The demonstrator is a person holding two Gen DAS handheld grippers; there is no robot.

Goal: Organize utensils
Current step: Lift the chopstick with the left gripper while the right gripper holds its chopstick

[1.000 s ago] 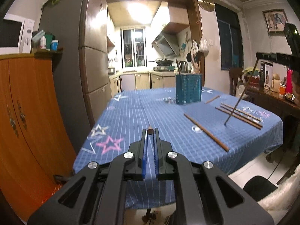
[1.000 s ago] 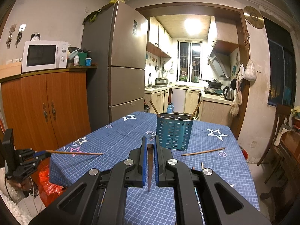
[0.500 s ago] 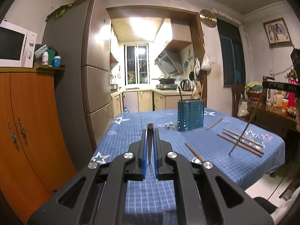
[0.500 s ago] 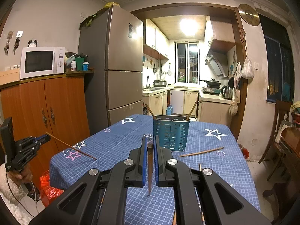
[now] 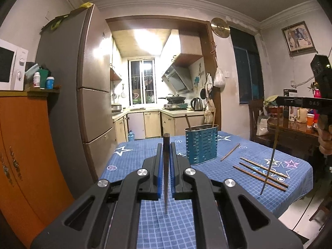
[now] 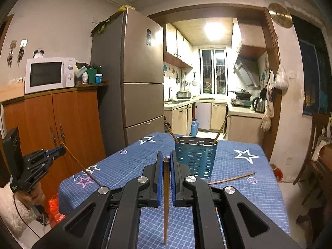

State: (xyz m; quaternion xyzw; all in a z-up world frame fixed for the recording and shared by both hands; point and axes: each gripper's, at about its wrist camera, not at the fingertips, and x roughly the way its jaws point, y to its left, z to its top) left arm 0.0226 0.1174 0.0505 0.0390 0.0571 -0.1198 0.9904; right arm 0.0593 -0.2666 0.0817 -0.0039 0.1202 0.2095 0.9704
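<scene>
Fridge (image 6: 134, 78), microwave (image 6: 48, 74), kettle (image 5: 197, 104)

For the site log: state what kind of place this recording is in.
Most likely a home dining area that opens onto a small kitchen. A table with a blue star-print cloth stands in front, a tall fridge and a microwave stand beside it, and a range hood hangs above a stove further back.

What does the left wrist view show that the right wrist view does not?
Only the left wrist view: three chopsticks lying side by side on the tablecloth, and a framed picture. Only the right wrist view: the microwave in full. Both: the teal utensil holder, and each hand-held gripper shut on a chopstick, left and right.
</scene>
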